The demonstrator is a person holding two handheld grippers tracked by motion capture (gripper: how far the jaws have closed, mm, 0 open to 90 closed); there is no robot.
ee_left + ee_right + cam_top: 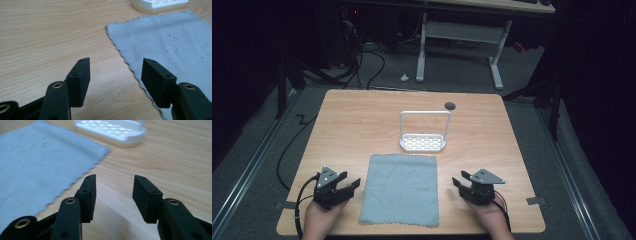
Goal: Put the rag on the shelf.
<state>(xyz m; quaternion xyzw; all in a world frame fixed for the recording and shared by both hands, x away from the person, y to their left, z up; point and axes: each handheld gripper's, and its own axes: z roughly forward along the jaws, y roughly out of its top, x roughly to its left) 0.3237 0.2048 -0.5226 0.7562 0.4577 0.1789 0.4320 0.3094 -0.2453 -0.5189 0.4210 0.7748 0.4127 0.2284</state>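
Either side of the grey cloth [400, 190], left gripper [348, 181] and right gripper [460, 179] wait wide open, empty; grasping its edges likely comes next.

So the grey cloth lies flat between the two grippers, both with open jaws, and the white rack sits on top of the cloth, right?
Not quite. The white rack stands on the bare table just beyond the cloth, not on it, as the high view shows. The rest holds: the left gripper and right gripper are open.
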